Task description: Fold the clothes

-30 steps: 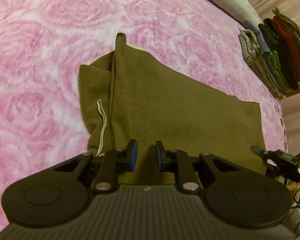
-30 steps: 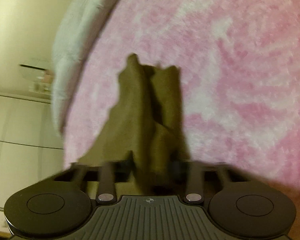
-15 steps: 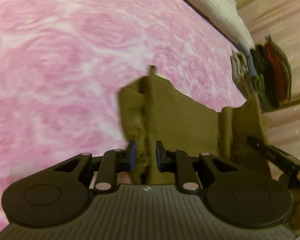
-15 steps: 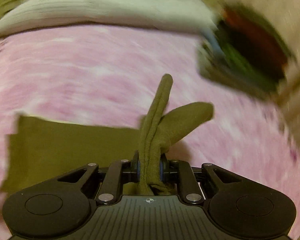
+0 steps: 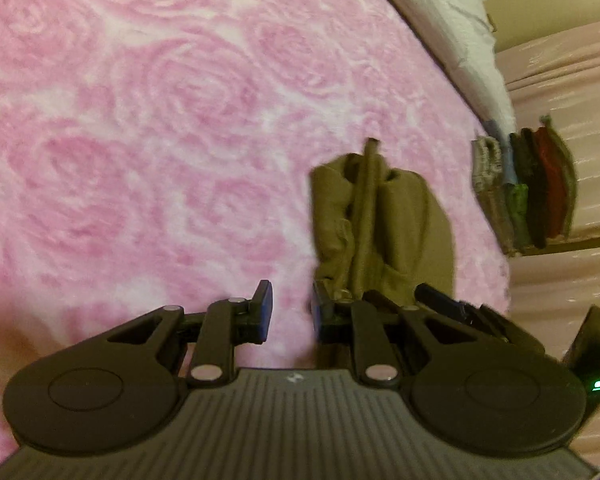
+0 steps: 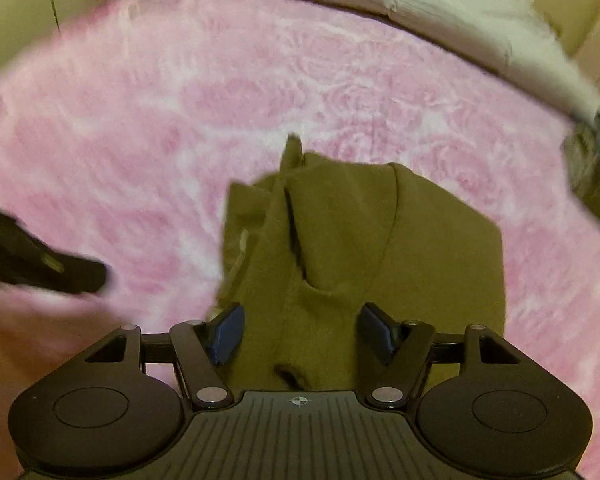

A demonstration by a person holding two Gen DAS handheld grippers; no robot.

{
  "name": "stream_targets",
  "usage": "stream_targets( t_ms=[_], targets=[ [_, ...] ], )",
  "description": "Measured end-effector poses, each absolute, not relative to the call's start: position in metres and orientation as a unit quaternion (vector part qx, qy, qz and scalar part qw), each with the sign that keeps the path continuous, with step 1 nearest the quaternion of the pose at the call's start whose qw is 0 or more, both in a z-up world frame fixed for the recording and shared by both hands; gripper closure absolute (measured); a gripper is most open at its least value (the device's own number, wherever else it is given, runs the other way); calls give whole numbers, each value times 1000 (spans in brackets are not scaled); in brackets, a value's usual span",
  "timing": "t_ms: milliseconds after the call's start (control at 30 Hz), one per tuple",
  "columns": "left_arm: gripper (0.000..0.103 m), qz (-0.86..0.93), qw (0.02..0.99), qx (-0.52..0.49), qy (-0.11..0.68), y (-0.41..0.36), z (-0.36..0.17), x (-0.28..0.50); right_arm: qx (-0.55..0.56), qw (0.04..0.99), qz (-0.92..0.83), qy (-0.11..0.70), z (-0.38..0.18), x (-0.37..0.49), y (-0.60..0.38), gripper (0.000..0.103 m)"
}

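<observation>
An olive-brown garment (image 6: pixel 348 248) lies folded over on the pink rose-patterned bedspread (image 6: pixel 180 120). In the left wrist view the garment (image 5: pixel 384 232) sits just right of my left gripper (image 5: pixel 290 312), which is open and empty over bare bedspread (image 5: pixel 140 140). My right gripper (image 6: pixel 300 332) is open wide, its blue pads to either side of the garment's near edge, holding nothing. The other gripper's black finger (image 6: pixel 52 268) shows at the left of the right wrist view.
A stack of folded clothes (image 5: pixel 528 192) in grey, green, dark and red stands at the bed's right edge. A white quilt (image 6: pixel 420 4) runs along the far side. Pink curtain fabric (image 5: pixel 560 72) hangs at the right.
My right gripper has let go of the garment's end after carrying it over onto the rest, and has opened wide. My left gripper has drawn left, off the cloth.
</observation>
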State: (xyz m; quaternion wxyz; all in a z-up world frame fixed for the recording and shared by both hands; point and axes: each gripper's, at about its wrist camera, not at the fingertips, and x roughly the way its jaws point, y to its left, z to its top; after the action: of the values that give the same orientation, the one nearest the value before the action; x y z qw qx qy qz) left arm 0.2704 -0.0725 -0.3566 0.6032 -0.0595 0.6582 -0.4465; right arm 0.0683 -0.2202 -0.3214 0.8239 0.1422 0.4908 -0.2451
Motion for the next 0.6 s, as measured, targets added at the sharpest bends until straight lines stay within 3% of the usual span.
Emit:
stream_targets(
  t_ms=[167,333,600],
  targets=[
    [85,-479,566,-105,662,-101,-352,248,203,819,-300,445,-288,6,-254,35],
    [77,-486,553,-100,669,-137,-369,224,319,743,-381,449,-322,-50,-321,35],
    [71,-481,578,-45,658,-163,-389,208,417,719,-375,411,-355,-73,-362,35]
  ],
)
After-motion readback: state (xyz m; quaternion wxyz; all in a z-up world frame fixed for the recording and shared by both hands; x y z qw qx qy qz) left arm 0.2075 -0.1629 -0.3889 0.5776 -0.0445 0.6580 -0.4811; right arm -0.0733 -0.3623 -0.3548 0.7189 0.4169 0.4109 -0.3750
